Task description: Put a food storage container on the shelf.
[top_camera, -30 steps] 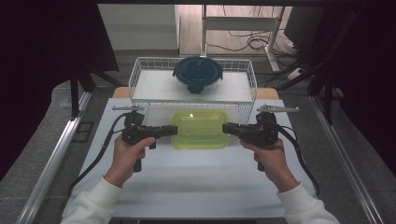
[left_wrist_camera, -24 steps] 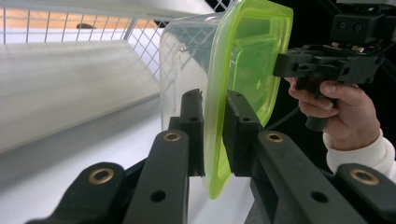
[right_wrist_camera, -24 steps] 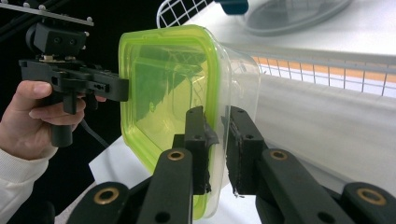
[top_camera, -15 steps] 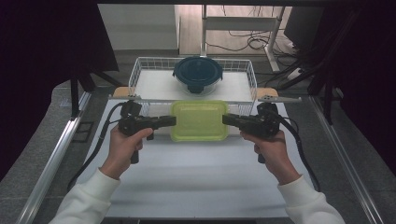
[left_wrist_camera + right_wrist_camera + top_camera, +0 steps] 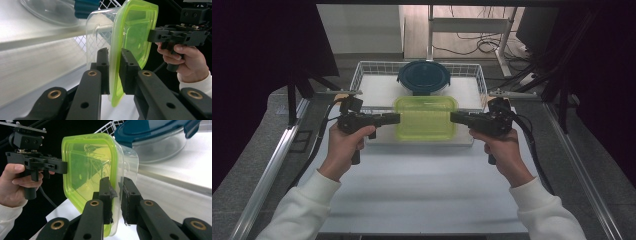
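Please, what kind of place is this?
Probably a lab or workshop bench for recording, not a kitchen: a white table on a metal frame, cables on the floor, and dark curtains at the sides.

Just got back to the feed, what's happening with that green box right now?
A person holds the green-lidded clear container between two claws: the left claw is shut on its left rim and the right claw on its right rim. The container hangs level, lid on, above the near edge of the wire basket. A round glass bowl with a dark blue lid sits in the basket just behind it. The white table lies below.
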A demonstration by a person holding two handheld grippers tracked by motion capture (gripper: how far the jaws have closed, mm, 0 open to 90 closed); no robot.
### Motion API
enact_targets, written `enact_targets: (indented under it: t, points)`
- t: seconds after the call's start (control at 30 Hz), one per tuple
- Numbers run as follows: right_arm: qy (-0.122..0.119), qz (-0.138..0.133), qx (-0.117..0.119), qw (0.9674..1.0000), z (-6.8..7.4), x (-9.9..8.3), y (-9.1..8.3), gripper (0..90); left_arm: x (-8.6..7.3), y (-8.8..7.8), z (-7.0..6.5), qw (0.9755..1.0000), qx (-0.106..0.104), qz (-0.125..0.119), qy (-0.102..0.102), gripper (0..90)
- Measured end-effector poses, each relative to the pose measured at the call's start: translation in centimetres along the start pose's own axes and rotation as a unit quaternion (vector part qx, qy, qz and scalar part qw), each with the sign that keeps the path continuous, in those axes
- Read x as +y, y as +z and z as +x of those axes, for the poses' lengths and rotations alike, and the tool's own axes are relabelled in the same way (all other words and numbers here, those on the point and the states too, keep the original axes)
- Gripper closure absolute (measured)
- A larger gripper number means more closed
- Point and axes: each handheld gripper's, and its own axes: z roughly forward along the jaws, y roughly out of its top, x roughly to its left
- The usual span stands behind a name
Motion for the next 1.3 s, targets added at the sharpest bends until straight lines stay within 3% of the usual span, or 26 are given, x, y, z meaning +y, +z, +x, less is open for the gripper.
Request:
enact_targets:
  t: [1.3]
  points:
    - [0.012,-0.015,-0.001,0.9998,-1.3,7.4,1.0,78.9,8.4,-0.1,0.6,0.9998,0.016,-0.002,0.008,80.3]
